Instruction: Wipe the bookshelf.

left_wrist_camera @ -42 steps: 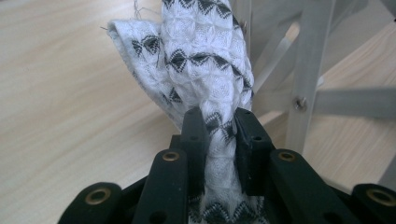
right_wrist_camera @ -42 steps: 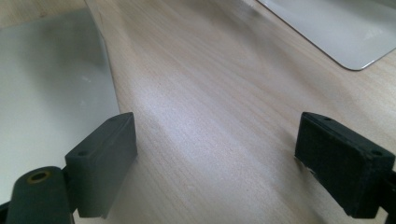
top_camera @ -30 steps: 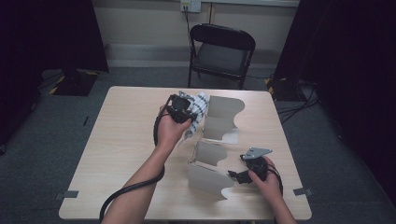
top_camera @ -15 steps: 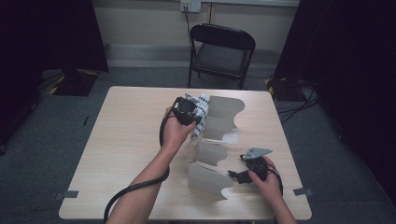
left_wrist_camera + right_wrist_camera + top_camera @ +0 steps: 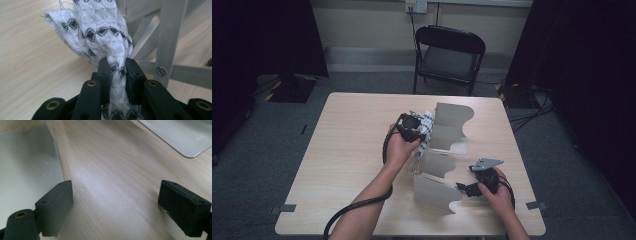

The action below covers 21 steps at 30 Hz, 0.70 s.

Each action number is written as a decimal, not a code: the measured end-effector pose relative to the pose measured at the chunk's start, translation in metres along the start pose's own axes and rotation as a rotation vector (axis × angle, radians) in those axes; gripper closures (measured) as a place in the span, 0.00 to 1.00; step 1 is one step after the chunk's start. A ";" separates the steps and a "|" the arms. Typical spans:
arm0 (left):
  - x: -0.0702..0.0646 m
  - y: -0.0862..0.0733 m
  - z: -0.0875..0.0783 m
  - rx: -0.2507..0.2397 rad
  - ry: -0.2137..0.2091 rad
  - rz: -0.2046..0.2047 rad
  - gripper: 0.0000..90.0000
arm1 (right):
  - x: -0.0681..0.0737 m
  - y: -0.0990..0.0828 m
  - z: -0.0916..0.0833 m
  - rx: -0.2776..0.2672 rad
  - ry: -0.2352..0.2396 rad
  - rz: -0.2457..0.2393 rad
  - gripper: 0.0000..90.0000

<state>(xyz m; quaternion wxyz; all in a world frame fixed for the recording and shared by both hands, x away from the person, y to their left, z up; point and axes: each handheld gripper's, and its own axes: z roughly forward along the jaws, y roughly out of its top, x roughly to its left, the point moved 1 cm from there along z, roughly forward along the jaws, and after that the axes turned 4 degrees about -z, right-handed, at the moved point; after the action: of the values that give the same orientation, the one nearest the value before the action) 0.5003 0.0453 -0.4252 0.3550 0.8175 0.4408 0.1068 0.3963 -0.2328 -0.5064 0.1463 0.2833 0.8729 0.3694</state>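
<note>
Left hand-held gripper (image 5: 117, 75) clamped tight on a white patterned cloth (image 5: 102, 32), at centre frame by the grey folding rack (image 5: 447, 131). Right hand-held gripper (image 5: 120, 207) wide, empty, low over the surface (image 5: 347, 135) at lower right. Step apparently: carrying cloth to rack. Next: draping it over a panel, then releasing.

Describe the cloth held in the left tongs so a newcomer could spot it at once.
On the wooden table, beside the far grey panel, the left tongs pinch a bunched cloth. It is the one soft thing among stiff grey sheets: white weave with black diamond marks.
</note>
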 end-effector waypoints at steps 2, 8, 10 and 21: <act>0.001 -0.004 0.004 0.008 -0.001 -0.005 0.84 | 0.000 0.000 0.000 0.000 -0.001 0.000 0.13; 0.000 -0.023 0.016 0.036 -0.010 -0.015 0.84 | 0.000 0.000 0.000 0.000 0.000 0.000 0.13; 0.000 -0.028 0.020 0.046 -0.015 -0.019 0.84 | 0.000 0.000 0.000 0.000 0.000 0.001 0.13; 0.005 -0.048 0.025 0.054 -0.007 0.002 0.70 | 0.000 0.000 0.000 0.000 0.001 0.003 0.13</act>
<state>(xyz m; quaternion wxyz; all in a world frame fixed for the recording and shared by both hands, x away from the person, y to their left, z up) 0.4839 0.0542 -0.4763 0.3344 0.8275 0.4415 0.0925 0.3962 -0.2327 -0.5063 0.1455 0.2843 0.8725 0.3697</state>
